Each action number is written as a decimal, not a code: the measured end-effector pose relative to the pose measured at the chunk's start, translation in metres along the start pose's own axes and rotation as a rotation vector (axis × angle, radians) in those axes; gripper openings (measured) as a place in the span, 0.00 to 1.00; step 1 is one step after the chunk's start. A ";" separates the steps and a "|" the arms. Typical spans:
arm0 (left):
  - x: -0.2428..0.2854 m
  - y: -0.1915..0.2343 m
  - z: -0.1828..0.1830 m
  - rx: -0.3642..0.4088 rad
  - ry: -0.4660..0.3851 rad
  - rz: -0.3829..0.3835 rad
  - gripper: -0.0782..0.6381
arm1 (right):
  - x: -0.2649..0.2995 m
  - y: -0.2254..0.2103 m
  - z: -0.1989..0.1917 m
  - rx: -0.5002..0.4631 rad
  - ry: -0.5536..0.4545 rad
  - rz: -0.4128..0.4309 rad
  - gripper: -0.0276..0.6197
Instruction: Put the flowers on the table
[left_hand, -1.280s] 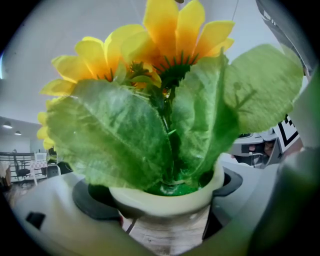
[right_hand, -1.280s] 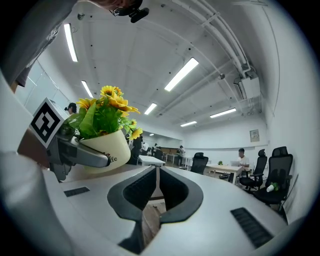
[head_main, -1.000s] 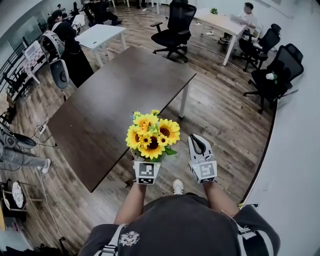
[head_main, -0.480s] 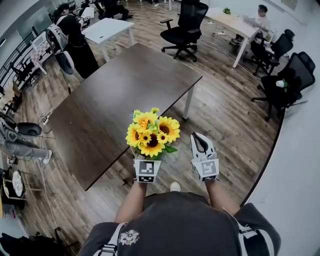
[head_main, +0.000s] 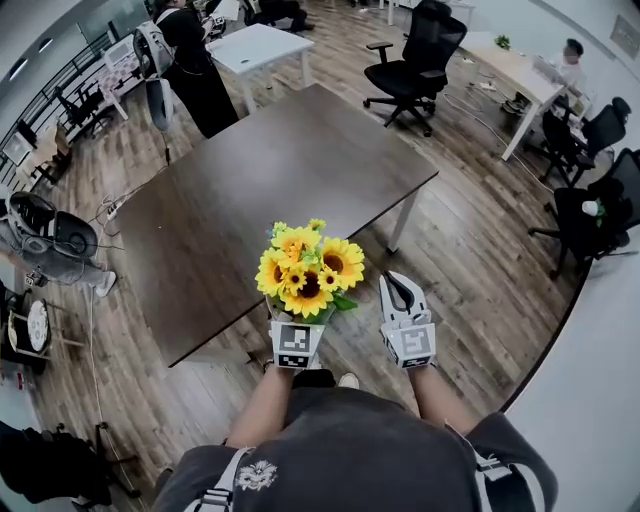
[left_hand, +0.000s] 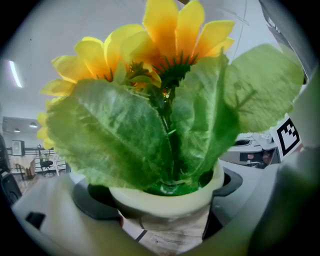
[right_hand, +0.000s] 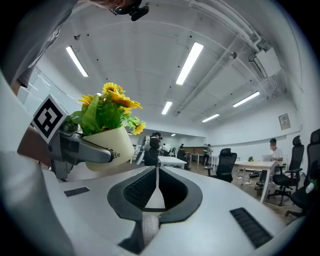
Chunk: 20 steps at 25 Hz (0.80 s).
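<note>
Nearest to the person, the left gripper (head_main: 296, 322) was closed on the pale pot (left_hand: 165, 199) of the flowers (head_main: 308, 265). One jaw was on each side of the pot wall, under the rim, and the pot was upright in the air. Just to its right, the right gripper (head_main: 399, 286) had its jaws pressed together, with nothing in them.

The flowers seemed artificial and light, but tall above a small pot, so the load was probably top-heavy. The pot looked stiff and smooth and could slip or tilt. The wall under the rim was the good place to hold, not the soft leaves.

The left gripper view showed the green filling inside the pot, but the leaves hid everything ahead. The right gripper view showed the pot from the side, with a jaw across its wall.

Only the head view showed the dark worktop (head_main: 250, 200) farther ahead, with the pot at its near edge.
</note>
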<state>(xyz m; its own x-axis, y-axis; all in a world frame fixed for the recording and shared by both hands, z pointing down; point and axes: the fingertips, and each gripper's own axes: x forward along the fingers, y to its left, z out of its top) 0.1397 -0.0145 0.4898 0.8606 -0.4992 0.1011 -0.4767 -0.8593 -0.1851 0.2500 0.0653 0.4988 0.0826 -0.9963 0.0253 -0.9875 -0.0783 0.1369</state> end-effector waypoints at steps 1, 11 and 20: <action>0.002 0.002 -0.005 -0.004 0.005 0.011 0.87 | 0.005 0.003 -0.004 0.001 0.001 0.017 0.08; 0.029 0.062 -0.029 -0.024 0.025 0.078 0.87 | 0.080 0.028 -0.016 -0.009 0.015 0.113 0.08; 0.056 0.129 -0.047 -0.045 0.028 0.106 0.87 | 0.158 0.051 -0.009 -0.030 0.000 0.152 0.08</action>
<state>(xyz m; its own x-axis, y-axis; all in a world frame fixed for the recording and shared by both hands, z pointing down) 0.1184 -0.1586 0.5176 0.8000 -0.5897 0.1107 -0.5726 -0.8055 -0.1526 0.2139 -0.0953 0.5189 -0.0680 -0.9965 0.0486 -0.9841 0.0750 0.1611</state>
